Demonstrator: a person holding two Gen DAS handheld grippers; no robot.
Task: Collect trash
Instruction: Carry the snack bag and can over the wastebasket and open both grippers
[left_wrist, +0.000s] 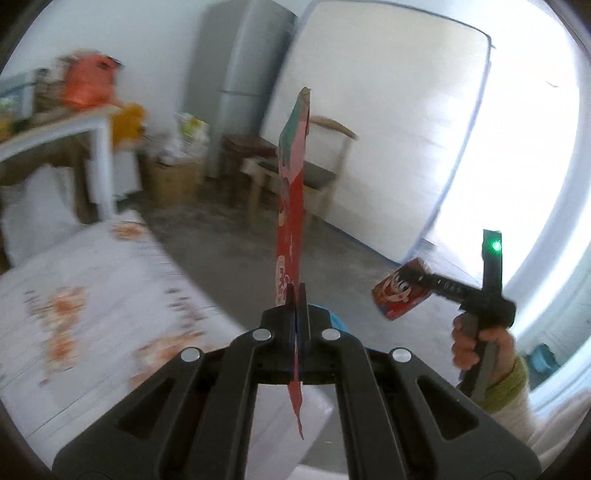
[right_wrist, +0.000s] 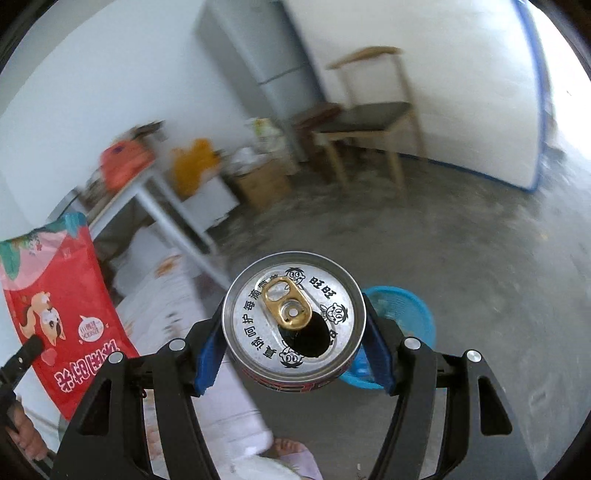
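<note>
Blue plastic mesh basket (right_wrist: 400, 306) on floor, contents unclear, right view only. Right gripper (right_wrist: 293, 338) fingers pinch opened silver-topped red drink can (right_wrist: 293, 317). Left gripper (left_wrist: 297, 299) fingers pinch flat red snack wrapper (left_wrist: 291, 206).

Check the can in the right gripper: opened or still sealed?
Opened. The can shows a dark pour hole beside its gold pull tab; contents cannot be seen.

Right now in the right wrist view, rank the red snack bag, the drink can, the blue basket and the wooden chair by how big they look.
1. red snack bag
2. drink can, enlarged by nearness
3. wooden chair
4. blue basket, partly hidden behind the can, so its rank is unsure
</note>
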